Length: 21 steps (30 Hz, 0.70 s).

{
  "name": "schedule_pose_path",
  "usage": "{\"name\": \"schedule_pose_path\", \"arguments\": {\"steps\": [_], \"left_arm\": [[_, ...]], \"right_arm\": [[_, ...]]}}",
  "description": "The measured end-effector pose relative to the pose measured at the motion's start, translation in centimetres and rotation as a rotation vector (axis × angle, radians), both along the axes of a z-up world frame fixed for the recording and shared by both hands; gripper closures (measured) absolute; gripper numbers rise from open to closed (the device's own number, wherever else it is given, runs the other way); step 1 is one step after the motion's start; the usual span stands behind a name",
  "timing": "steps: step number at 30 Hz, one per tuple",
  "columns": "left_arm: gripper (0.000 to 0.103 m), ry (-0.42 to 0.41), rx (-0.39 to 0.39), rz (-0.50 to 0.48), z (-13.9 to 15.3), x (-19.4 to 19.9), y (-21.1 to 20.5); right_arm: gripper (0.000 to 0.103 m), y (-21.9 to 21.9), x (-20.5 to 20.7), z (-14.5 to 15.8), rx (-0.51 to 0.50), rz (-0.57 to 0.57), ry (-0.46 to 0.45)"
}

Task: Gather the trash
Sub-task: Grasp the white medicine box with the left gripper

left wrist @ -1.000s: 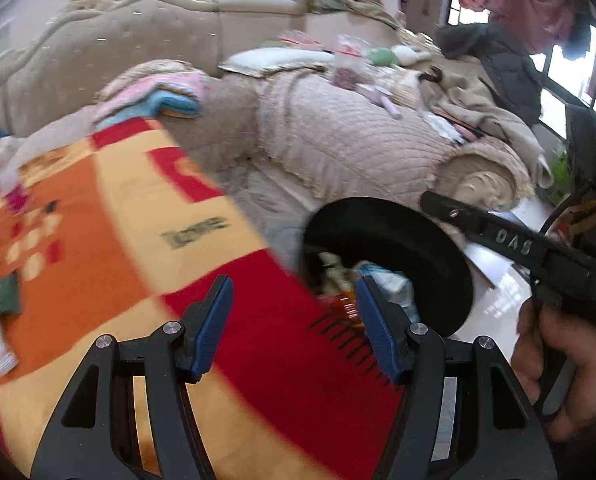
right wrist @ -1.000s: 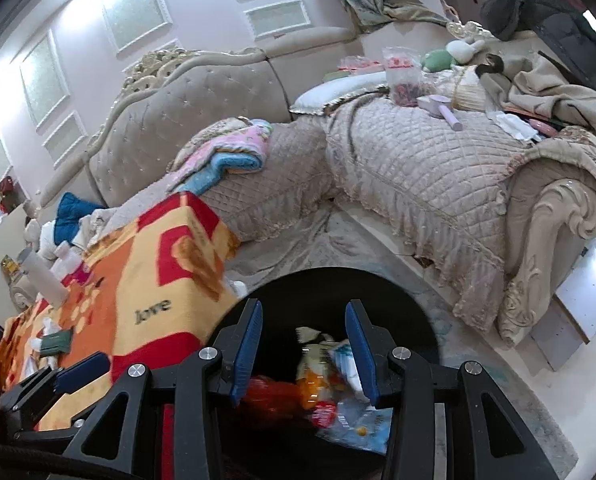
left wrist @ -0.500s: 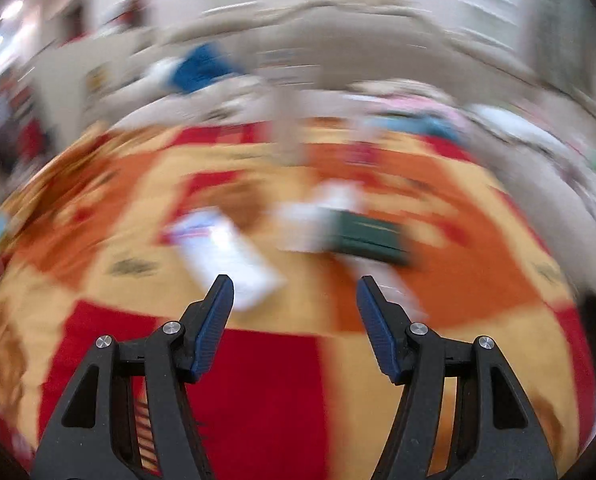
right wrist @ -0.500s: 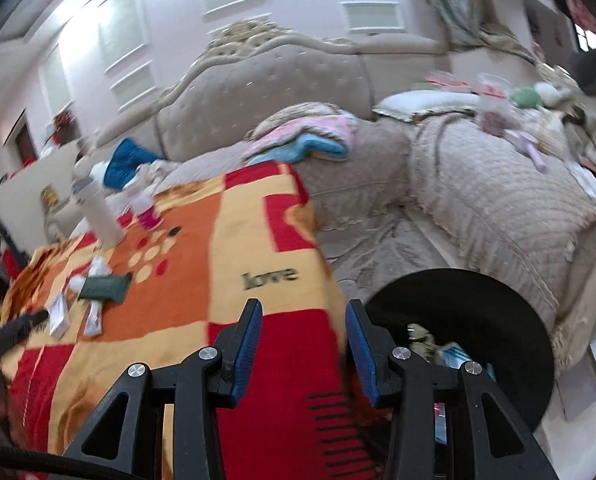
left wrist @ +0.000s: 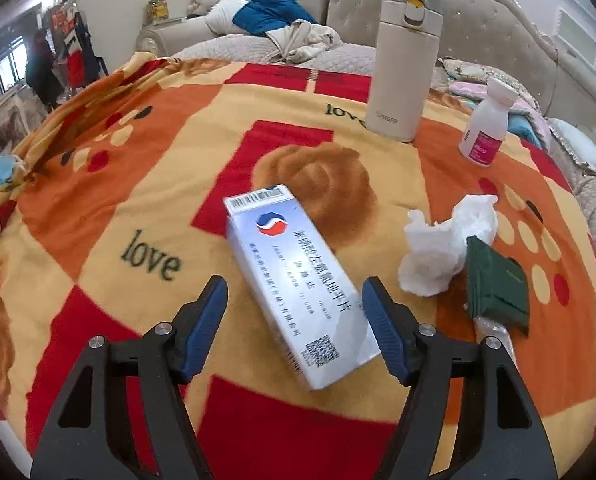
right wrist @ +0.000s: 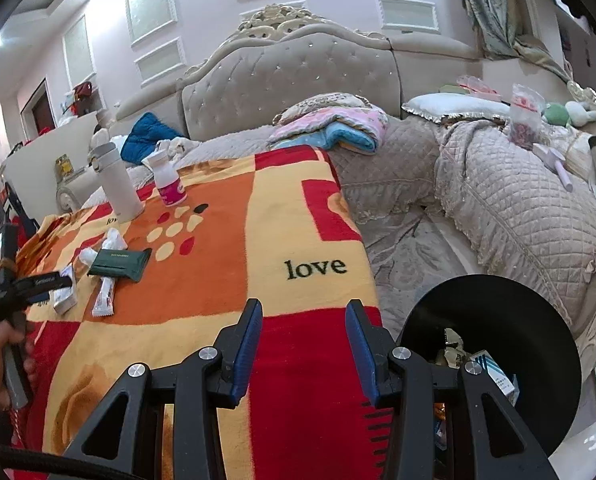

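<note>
Opening our left claw (left wrist: 294,320) around the white box (left wrist: 298,292) (pads not touching it) | right claw (right wrist: 303,344) spread, empty, over blanket (right wrist: 218,272) | black bin (right wrist: 497,320) beside us

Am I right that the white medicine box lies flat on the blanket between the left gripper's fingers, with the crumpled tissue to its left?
Not quite: in the left wrist view the crumpled tissue lies to the right of the white medicine box, beside the dark green packet. The rest holds.
</note>
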<state>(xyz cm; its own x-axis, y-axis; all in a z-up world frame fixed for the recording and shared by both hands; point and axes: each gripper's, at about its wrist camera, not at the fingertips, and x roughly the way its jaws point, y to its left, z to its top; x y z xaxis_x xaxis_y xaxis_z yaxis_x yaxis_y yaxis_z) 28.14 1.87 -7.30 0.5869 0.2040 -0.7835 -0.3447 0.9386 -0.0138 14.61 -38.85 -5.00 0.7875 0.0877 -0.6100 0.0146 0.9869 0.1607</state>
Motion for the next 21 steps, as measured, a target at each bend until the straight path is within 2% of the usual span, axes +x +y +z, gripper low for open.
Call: {"name": "schedule_pose_path", "arguments": {"steps": [3,5,6,7,9,14,17,19,21], "left_arm": [[0.034,0.059,0.007,-0.017,-1.2,0.7,-0.2],[0.035,0.044,0.009,-0.028,-1.4,0.2,0.1],[0.039,0.041,0.015,-0.032,-1.3,-0.2,0.2],[0.053,0.031,0.007,-0.046,-1.2,-0.7,0.5],[0.056,0.004,0.013,-0.079,-0.8,-1.8,0.8],[0.057,-0.062,0.008,-0.229,0.3,-6.2,1.4],[0.057,-0.096,-0.029,-0.368,0.6,-8.9,1.2],[0.057,-0.105,-0.006,-0.451,0.5,-9.7,0.4],[0.057,-0.094,0.027,-0.49,-0.1,-9.9,-0.1]], "right_arm": [[0.062,0.0,0.0,0.0,0.002,0.002,-0.001],[0.062,0.0,-0.1,0.1,0.005,0.0,-0.003],[0.062,0.1,-0.1,0.1,0.006,0.0,-0.005],[0.062,0.0,-0.1,0.1,0.008,0.004,-0.007],[0.062,0.3,-0.2,0.4,0.014,0.024,-0.026],[0.062,2.6,0.0,0.9,0.03,0.11,-0.058],[0.062,4.9,0.4,0.8,0.059,0.199,-0.065],[0.062,7.1,0.9,0.7,0.068,0.265,-0.061],[0.062,9.4,1.7,0.3,0.066,0.304,-0.046]]}}
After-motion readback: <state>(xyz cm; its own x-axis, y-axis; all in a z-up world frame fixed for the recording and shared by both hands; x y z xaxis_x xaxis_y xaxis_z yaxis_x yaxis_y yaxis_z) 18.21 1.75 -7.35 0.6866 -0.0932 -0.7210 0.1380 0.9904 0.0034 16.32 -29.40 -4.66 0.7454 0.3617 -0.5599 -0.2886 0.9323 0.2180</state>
